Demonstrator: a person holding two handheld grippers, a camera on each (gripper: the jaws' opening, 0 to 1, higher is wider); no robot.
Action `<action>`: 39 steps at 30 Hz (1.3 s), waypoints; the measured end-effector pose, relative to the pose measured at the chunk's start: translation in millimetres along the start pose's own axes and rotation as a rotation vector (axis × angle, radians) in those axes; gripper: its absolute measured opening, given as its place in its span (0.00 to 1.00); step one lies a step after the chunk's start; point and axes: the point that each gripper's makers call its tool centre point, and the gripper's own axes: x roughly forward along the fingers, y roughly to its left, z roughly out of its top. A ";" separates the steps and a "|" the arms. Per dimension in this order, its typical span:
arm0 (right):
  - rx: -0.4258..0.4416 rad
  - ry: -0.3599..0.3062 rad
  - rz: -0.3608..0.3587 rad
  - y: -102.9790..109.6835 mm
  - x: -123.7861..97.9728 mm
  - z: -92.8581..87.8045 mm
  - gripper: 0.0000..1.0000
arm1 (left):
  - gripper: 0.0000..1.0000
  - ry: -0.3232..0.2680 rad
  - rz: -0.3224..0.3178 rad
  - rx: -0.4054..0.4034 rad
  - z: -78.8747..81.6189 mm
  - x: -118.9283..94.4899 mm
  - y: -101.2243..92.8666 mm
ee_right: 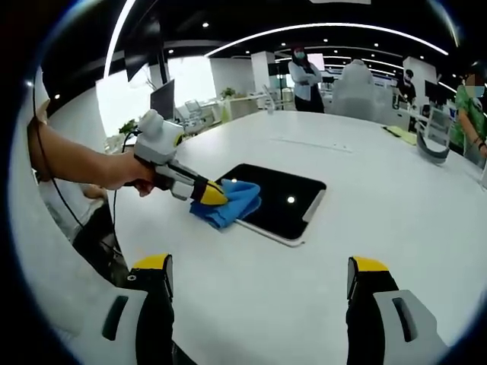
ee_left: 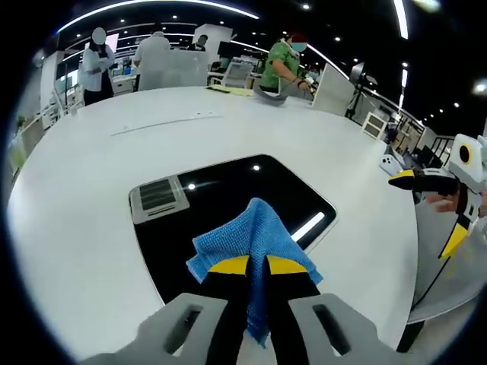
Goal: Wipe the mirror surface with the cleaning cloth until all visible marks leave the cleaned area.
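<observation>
Between left claw (ee_left: pixel 257 266) tips, cloth (ee_left: pixel 251 236)

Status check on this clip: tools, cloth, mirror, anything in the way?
Left tool shut on blue cloth, cloth lying on the mirror's near edge. Right tool open, off the mirror, over bare table. Nothing in the way.

left gripper (ee_left: pixel 257 268) clamps blue cloth (ee_left: pixel 251 236) over dark mirror (ee_left: pixel 228 205) on white table (ee_left: pixel 114 167)
</observation>
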 end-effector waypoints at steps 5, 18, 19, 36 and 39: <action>0.001 -0.001 -0.004 -1.5 -1.2 0.8 0.95 | 0.05 0.003 0.000 0.011 0.0 -0.3 -0.1; 0.010 -0.005 -0.005 2.7 -2.0 -2.2 0.95 | 0.05 0.022 0.004 0.041 1.5 1.3 1.6; 0.011 -0.006 -0.005 2.8 -2.3 -2.2 0.95 | 0.05 0.023 0.005 0.036 2.3 1.0 1.8; 0.020 -0.009 -0.007 3.6 -4.8 -4.0 0.95 | 0.05 0.053 0.009 0.101 9.0 8.3 8.9; 0.018 -0.009 -0.005 4.1 -4.7 -3.2 0.95 | 0.05 0.059 0.006 0.124 11.8 10.5 10.8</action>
